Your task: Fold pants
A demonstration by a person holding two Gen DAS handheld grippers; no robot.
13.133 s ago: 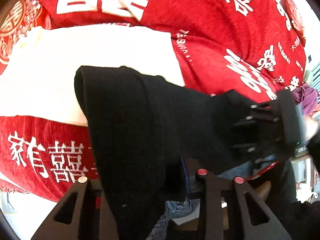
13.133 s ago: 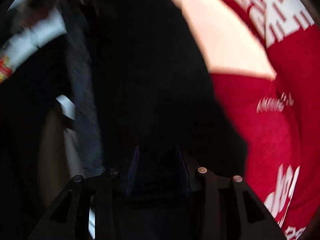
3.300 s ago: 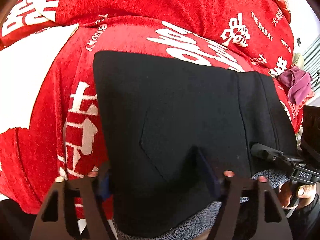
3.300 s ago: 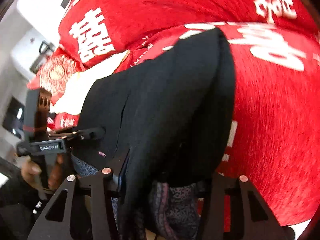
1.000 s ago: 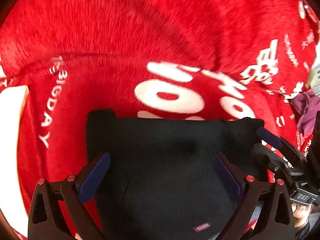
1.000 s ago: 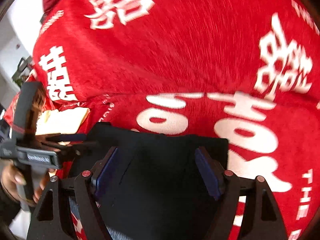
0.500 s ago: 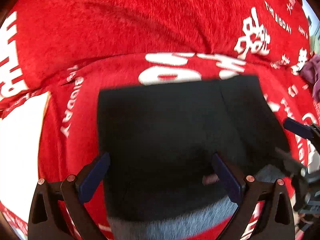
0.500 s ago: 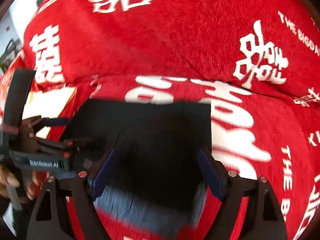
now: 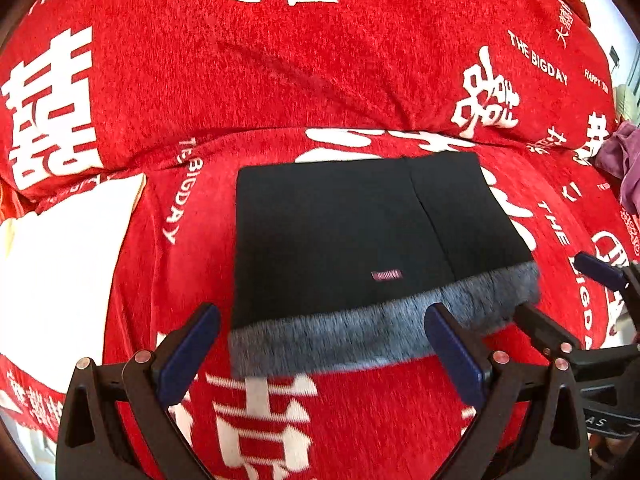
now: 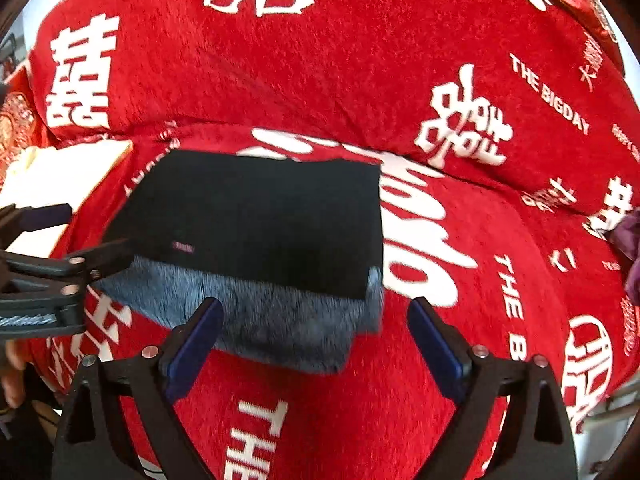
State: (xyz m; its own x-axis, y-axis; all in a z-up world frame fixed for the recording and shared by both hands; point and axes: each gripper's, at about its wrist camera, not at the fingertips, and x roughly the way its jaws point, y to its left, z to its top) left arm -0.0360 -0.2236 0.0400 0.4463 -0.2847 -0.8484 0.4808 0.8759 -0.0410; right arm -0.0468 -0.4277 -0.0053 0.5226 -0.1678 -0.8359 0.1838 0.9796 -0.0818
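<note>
Red plush cover fills almost the whole scene, printed with big white double-happiness characters plus "THE BIGDAY" and "WEDDING" text. Looks like a sofa: padded back above, seat below, crease between them. White cloth or cushion lies on the seat at left. Purple fabric bundle at far right edge. Red ornamented cushion with gold pattern at far left. Pale wall and bright daylight visible upper right; room otherwise out of frame.
</note>
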